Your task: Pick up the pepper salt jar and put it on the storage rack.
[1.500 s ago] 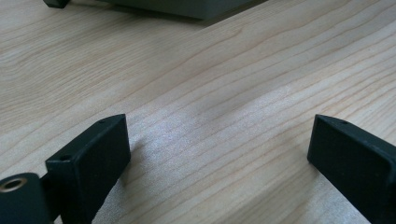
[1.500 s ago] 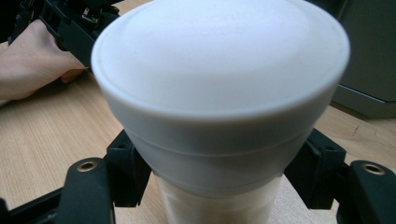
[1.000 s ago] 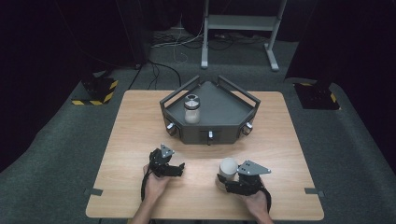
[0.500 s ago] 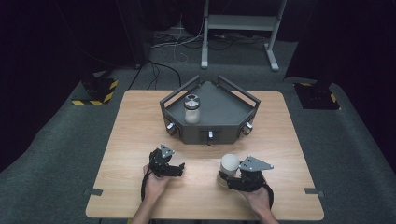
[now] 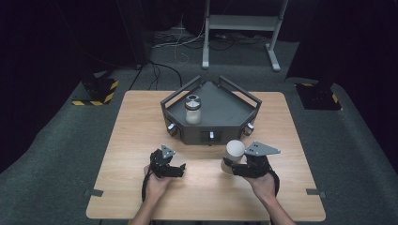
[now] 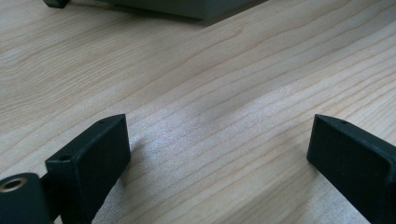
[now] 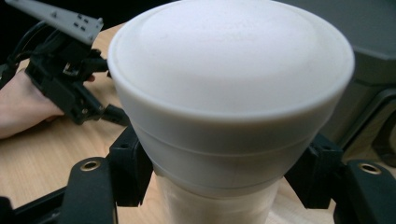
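A white container [image 5: 233, 151] with a wide domed cap [image 7: 231, 93] is held in my right gripper [image 5: 229, 165], whose jaws are shut on its narrower body just under the cap. It hangs slightly above the table, in front of the dark grey tray [image 5: 216, 136]. In the right gripper view the pads [image 7: 130, 163] press on both sides of the body. My left gripper [image 5: 171, 168] rests low on the wooden table at the front left, jaws wide open [image 6: 219, 154] with bare wood between them.
A glass jar with a metal lid [image 5: 192, 108] stands in the left part of the tray, which has raised bar handles at its back. The wooden table [image 5: 141, 122] ends close behind the tray. A white stand [image 5: 239, 28] is on the floor beyond.
My right gripper has risen from the table with the white container and moved a little toward the tray. The left gripper has stayed put.
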The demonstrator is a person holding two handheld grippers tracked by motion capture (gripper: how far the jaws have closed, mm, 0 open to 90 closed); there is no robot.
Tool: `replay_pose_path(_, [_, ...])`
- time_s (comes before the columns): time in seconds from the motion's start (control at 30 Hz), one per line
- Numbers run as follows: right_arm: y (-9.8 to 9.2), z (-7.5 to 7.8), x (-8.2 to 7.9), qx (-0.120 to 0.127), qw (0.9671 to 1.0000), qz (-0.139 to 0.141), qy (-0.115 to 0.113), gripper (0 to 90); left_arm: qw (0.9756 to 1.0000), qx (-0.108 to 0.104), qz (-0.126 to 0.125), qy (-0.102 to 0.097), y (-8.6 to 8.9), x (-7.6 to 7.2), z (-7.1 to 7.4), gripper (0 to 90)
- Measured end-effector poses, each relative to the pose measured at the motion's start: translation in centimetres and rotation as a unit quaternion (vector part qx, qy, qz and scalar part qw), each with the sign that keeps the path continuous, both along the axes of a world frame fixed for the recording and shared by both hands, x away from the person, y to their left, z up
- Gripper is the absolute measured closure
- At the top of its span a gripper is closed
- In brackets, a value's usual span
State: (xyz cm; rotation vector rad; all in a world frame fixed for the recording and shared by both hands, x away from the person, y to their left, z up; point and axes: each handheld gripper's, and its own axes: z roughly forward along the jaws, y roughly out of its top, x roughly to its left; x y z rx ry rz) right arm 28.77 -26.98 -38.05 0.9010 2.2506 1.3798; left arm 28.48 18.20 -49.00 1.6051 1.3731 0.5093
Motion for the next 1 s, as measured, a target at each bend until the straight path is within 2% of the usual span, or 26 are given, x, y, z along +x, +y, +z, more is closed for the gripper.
replay_pose_path(0.23, [0.0, 1.3, 1.3, 0.001, 1.0, -0.006, -0.002, 33.6, 1.0, 0.0, 0.0, 0.0, 0.0, 0.0, 0.0, 6.0])
replay_pose_path(0.5, [-0.2, 3.5, 3.2, 0.01, 0.9998, -0.016, -0.002, 33.6, 1.0, 0.0, 0.0, 0.0, 0.0, 0.0, 0.0, 5.9])
replay_pose_path(0.8, [-0.1, 5.6, 5.1, 0.008, 0.9999, -0.015, 0.0, 33.7, 1.0, 0.0, 0.0, 0.0, 0.0, 0.0, 0.0, 6.0])
replay_pose_path(1.0, [0.1, 7.0, 6.3, 0.015, 0.9998, -0.014, 0.001, 33.7, 1.0, 0.0, 0.0, 0.0, 0.0, 0.0, 0.0, 5.9])
